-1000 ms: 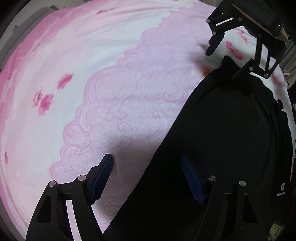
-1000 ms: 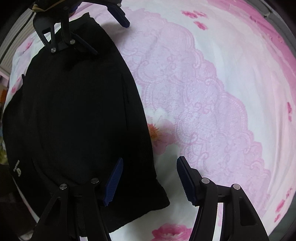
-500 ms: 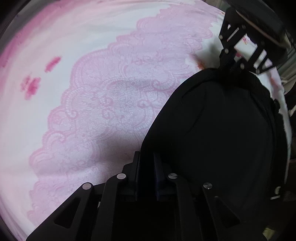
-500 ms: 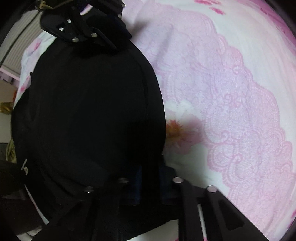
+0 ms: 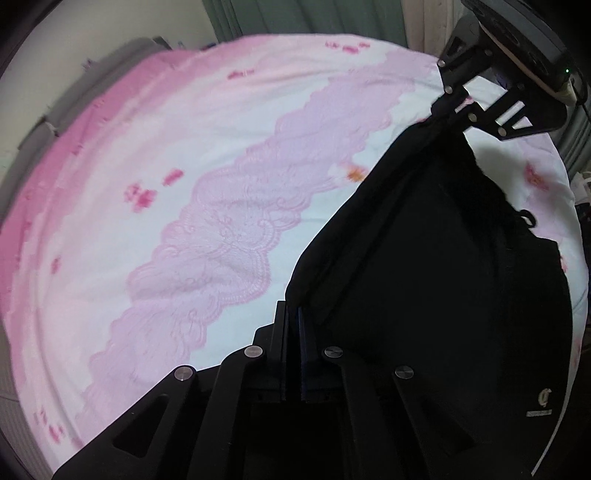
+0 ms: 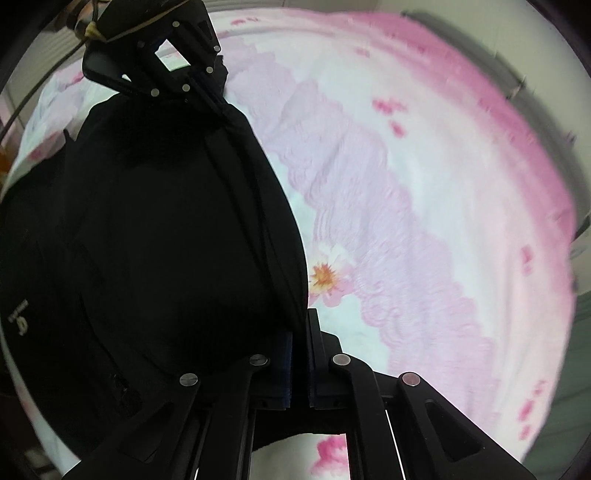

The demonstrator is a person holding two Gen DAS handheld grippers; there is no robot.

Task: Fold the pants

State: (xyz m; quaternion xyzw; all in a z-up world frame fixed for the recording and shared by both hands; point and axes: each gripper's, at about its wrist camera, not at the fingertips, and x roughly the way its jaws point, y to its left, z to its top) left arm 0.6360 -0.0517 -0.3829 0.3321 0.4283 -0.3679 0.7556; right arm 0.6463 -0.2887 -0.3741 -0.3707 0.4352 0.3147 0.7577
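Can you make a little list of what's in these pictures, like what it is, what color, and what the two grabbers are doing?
clothing: black pants, small pale logo near one edge
surface: bedspread, pink and white, with a lace pattern and flowers
left gripper: jaws shut on one corner of the pants
right gripper: jaws shut on the other corner of the same edge
pants state: the pinched edge is lifted off the bedspread, the rest hangs down to it
backdrop: green curtain

Both wrist views close, angled steeply down; share black pants, pink bedspread.
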